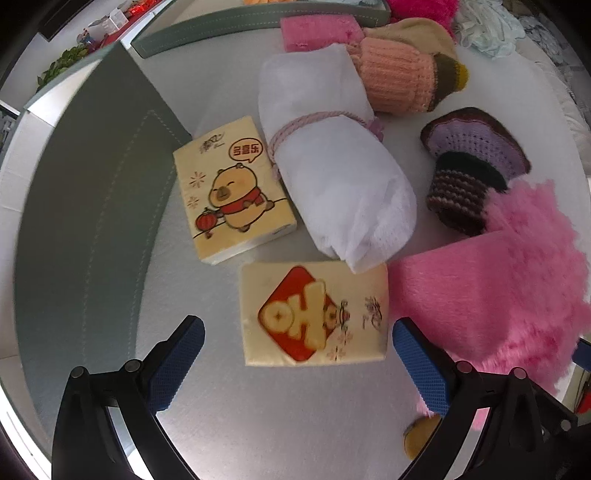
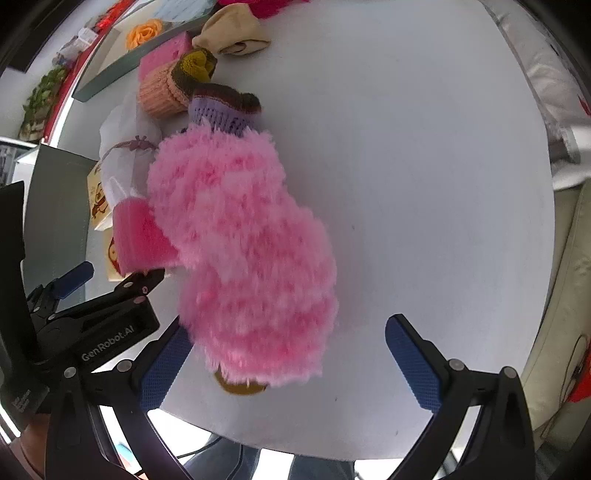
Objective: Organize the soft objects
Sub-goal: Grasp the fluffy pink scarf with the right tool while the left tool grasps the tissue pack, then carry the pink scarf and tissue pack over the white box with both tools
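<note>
My left gripper (image 1: 297, 363) is open and empty, just above the table, with a yellow tissue pack printed "OK" (image 1: 314, 314) between its fingertips and a little ahead. A second tissue pack with a cartoon bear (image 1: 231, 188) lies beyond it, beside a white rolled cloth tied with pink cord (image 1: 332, 166). A pink sponge (image 1: 480, 291) lies to the right. My right gripper (image 2: 291, 358) is open and empty, with a fluffy pink slipper (image 2: 243, 251) lying between its fingers and ahead. The left gripper (image 2: 92, 295) shows at the left of the right wrist view.
A grey-green mat (image 1: 92, 184) lies on the table's left. A purple and brown knitted piece (image 1: 472, 166), a peach knitted piece (image 1: 399, 77), another pink sponge (image 1: 317, 31) and beige cloth (image 2: 236, 31) lie further back. A grey tray (image 1: 221, 26) sits at the far edge.
</note>
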`<state>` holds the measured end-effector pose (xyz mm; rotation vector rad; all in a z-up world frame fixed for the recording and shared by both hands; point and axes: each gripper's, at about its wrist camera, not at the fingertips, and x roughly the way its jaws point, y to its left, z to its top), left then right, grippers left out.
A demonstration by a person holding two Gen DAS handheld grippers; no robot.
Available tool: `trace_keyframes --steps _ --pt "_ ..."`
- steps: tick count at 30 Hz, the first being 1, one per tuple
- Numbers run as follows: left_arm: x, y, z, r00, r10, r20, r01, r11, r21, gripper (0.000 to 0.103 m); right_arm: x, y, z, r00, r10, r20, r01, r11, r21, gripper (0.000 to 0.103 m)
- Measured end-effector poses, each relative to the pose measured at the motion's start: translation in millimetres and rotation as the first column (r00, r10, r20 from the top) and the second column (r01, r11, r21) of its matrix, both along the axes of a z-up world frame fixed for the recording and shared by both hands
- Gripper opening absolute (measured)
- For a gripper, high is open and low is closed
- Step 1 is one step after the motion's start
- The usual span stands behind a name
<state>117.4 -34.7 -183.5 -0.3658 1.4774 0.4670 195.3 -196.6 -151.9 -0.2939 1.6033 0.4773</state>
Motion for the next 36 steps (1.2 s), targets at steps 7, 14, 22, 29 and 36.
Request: trace_keyframes --steps 7,14,22,29,36 --pt "12.5 7.9 -10.9 0.999 0.039 0.012 -0.039 0.999 -0.026 0.103 11.7 14.0 -18.9 1.000 0.025 -0.014 -0.025 0.999 -0.022 0.103" --pt "10.6 18.1 -10.2 0.998 0.054 0.033 -0.053 0.998 -0.033 0.103 24.6 11.6 -39.8 0.998 -0.009 -0.057 0.007 1.000 -0.030 0.103" --pt "-14.8 10.0 -11.9 0.998 0.059 0.021 -0.058 0.998 -0.040 0.103 33.4 0.9 -53.3 0.996 -0.030 -0.086 0.027 0.999 -0.036 0.103" --pt "1.5 13.1 -12.6 0.999 0.050 0.003 -0.050 0.997 -0.058 0.087 24.4 19.3 -32.5 0.999 0.045 -0.023 -0.046 0.998 -0.047 0.045" --pt "1.4 3.7 -3.1 1.000 -0.011 -0.017 0.010 0.997 -0.082 0.075 20.5 5.6 -21.9 0.998 -0.005 -0.069 0.005 1.000 0.001 0.042"
